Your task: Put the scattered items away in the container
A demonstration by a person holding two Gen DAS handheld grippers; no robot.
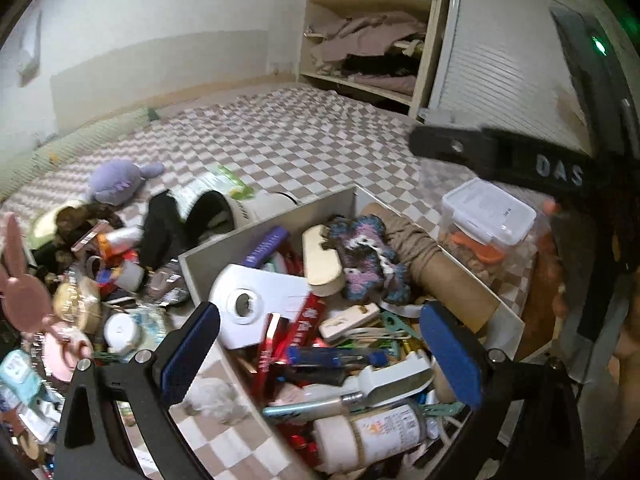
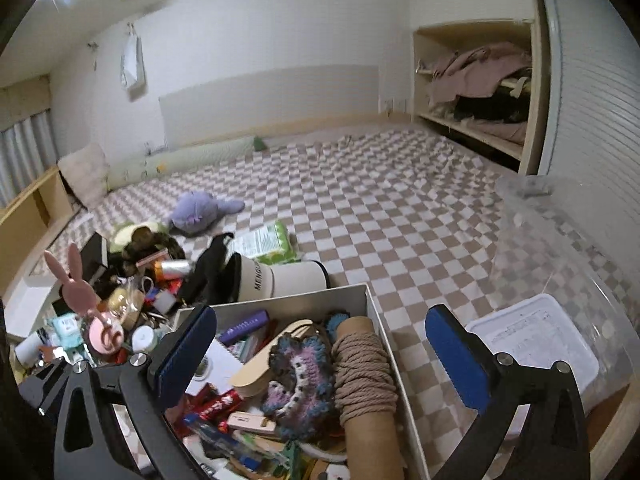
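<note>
I see a bed (image 2: 380, 216) spread with a brown-and-white checkered cover, and a long green bolster (image 2: 184, 162) lying along its far edge by the wall. An open wall shelf (image 2: 476, 92) is stuffed with crumpled mauve and dark clothing, beside a slatted white door (image 2: 592, 92).

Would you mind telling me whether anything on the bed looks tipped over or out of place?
Yes. A white cup lies on its side behind the box, mouth toward the heap of loose items still outside it, and a purple plush toy lies alone farther up the checkered bed.
</note>
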